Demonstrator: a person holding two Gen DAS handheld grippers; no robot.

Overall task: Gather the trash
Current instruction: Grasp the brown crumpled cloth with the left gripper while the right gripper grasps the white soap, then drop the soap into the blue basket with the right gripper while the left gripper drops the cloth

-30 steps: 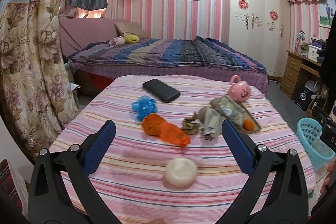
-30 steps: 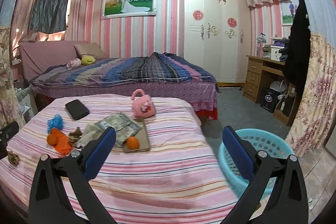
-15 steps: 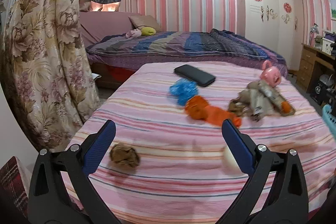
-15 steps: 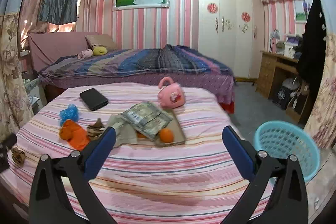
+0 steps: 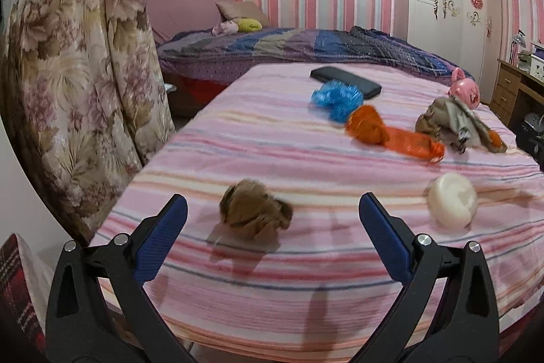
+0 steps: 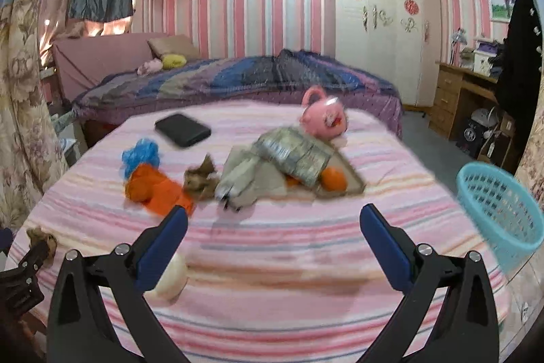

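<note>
A crumpled brown paper ball point(image 5: 253, 213) lies near the front left corner of the pink striped table point(image 5: 272, 138), just beyond my open left gripper point(image 5: 272, 215). A white wad point(image 5: 451, 201) sits to its right. Farther back lie an orange bag point(image 5: 391, 133), a blue bag point(image 5: 335, 97) and a brown-grey crumpled heap point(image 5: 455, 121). My right gripper point(image 6: 272, 220) hangs open and empty over the table's front. The white wad point(image 6: 171, 274) shows behind its left finger, and the brown ball point(image 6: 42, 238) is at far left. A light blue basket point(image 6: 499, 213) stands on the floor, right of the table.
A black case point(image 5: 346, 81), a pink piggy mug point(image 6: 324, 118) and a tray point(image 6: 350, 186) with an orange point(image 6: 335, 179) and a foil packet rest on the table. A flowered curtain point(image 5: 78, 84) hangs close on the left. A bed stands behind, a desk at right.
My left gripper has swung left and come nearer, so the brown ball now sits between its fingers' line. The right gripper has moved left over the table; the basket shifted toward the right edge.
</note>
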